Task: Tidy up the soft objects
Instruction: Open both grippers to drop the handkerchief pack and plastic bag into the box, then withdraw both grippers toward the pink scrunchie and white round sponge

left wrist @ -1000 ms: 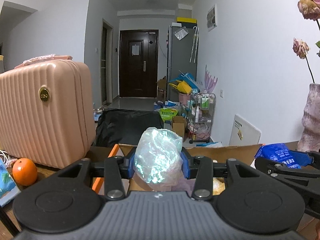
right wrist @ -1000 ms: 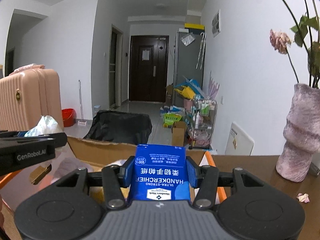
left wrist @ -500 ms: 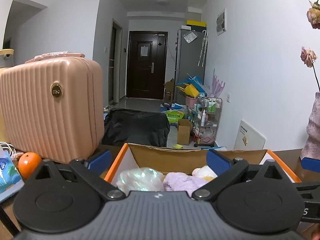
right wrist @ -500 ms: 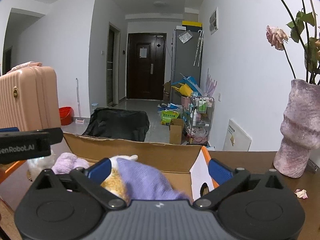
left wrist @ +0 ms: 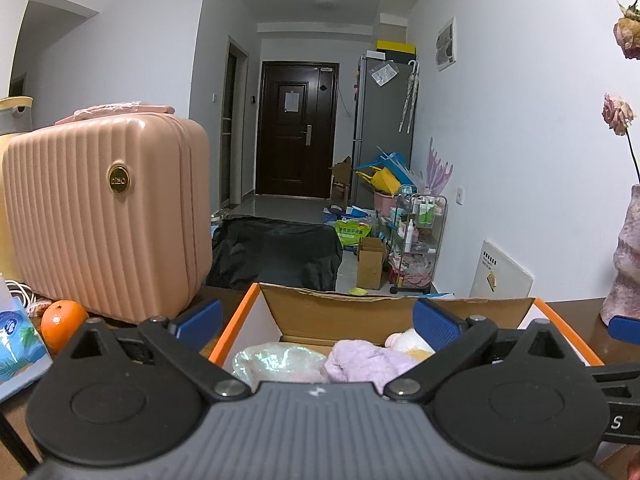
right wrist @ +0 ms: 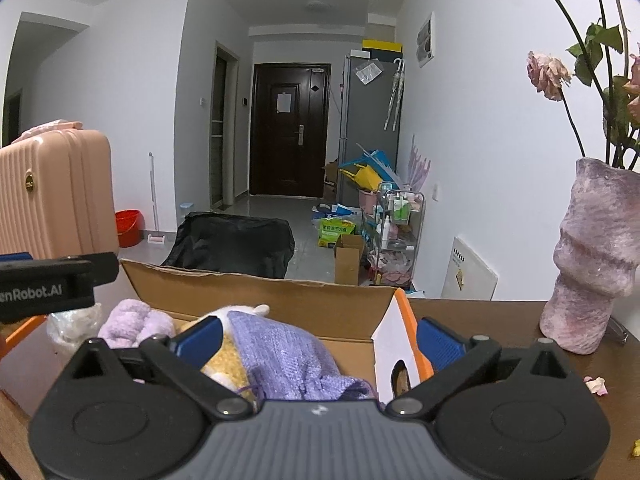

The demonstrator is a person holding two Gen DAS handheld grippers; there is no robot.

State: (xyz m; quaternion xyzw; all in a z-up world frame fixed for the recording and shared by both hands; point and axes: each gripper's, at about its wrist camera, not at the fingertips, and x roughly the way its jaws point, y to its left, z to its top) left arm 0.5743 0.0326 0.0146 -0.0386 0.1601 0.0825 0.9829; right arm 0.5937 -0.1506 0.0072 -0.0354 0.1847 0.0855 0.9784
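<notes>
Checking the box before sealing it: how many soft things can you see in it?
4: shiny plastic bundle at the cardboard box's left, lilac fluffy cloth mid-box, cream-yellow plush, purple knit pouch on the right. More may lie hidden underneath.

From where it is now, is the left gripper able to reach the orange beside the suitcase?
Probably yes: the left gripper is open and empty, and the orange lies uncovered left of the box, with nothing between.
</notes>
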